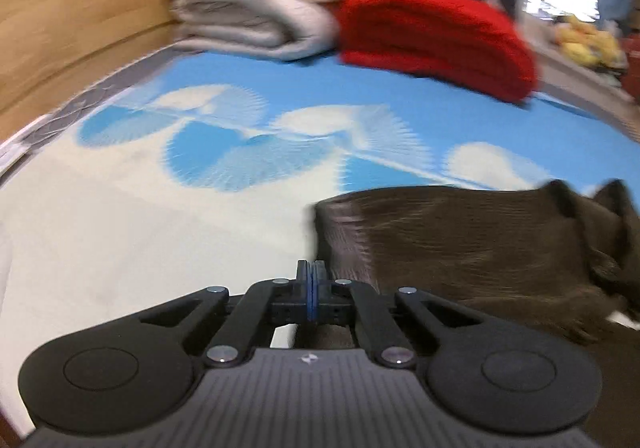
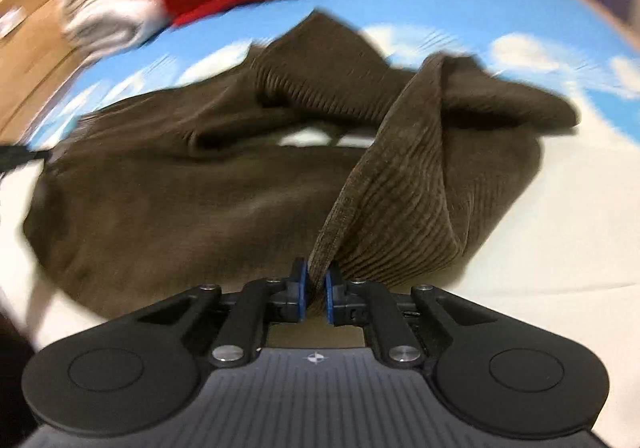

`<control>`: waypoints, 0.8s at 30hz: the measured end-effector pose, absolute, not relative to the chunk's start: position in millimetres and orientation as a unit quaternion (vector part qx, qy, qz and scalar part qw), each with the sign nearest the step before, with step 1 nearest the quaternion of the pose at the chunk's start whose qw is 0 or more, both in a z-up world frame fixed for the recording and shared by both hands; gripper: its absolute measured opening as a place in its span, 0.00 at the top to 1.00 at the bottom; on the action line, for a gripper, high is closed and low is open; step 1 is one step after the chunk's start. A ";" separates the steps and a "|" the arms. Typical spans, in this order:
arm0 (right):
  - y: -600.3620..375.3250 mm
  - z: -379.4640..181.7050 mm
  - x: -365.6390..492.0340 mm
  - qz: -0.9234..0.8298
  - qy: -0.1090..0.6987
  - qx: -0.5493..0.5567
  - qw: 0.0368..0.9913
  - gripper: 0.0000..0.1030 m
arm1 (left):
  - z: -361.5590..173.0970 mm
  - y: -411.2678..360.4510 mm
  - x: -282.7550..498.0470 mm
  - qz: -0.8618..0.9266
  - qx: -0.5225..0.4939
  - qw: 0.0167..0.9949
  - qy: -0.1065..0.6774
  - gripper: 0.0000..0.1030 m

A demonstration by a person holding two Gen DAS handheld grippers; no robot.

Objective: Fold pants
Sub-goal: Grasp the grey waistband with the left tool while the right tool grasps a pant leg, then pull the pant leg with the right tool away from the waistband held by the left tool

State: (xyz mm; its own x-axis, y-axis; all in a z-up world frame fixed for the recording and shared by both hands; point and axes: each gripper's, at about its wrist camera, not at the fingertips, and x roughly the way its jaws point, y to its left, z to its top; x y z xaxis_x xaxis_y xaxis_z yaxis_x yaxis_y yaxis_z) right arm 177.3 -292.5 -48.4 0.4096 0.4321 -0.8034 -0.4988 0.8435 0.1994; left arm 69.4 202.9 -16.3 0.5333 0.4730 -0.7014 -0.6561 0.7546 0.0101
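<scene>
Brown corduroy pants (image 2: pixel 180 208) lie rumpled on a blue-and-white patterned bed sheet (image 1: pixel 160 228). My right gripper (image 2: pixel 316 288) is shut on a ribbed edge of the pants, and that fold rises from its blue pads (image 2: pixel 329 294) up and to the right. In the left wrist view the pants (image 1: pixel 460 248) fill the lower right. My left gripper (image 1: pixel 311 280) is just left of their near corner, its pads pressed together with no cloth visible between them. A bit of brown fabric shows under its fingers.
A folded red blanket (image 1: pixel 432 36) and folded beige bedding (image 1: pixel 248 4) are stacked at the far end of the bed. A wooden board (image 1: pixel 60 28) runs along the left side. Yellow items (image 1: pixel 588 40) lie off the bed's far right. Both views are motion-blurred.
</scene>
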 end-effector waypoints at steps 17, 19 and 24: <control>-309.1 -35.7 215.4 0.091 0.371 0.059 0.922 0.57 | -74.5 242.1 49.8 0.240 -0.293 0.770 0.513 0.37; -299.5 -40.1 227.3 0.084 0.379 0.054 0.920 0.57 | -75.3 238.6 50.6 0.234 -0.276 0.775 0.518 0.37; -273.0 -59.2 248.3 0.080 0.414 0.011 0.907 0.48 | -79.0 229.2 55.6 0.212 -0.217 0.785 0.540 0.39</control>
State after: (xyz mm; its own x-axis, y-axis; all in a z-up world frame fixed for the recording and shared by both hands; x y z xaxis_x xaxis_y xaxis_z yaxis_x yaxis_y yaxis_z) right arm 248.3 -273.0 -59.2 0.6450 0.1532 -0.7487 -0.1356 0.9871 0.0852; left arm 55.6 229.2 -79.0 0.3275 0.0996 -0.9396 -0.5672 0.8160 -0.1112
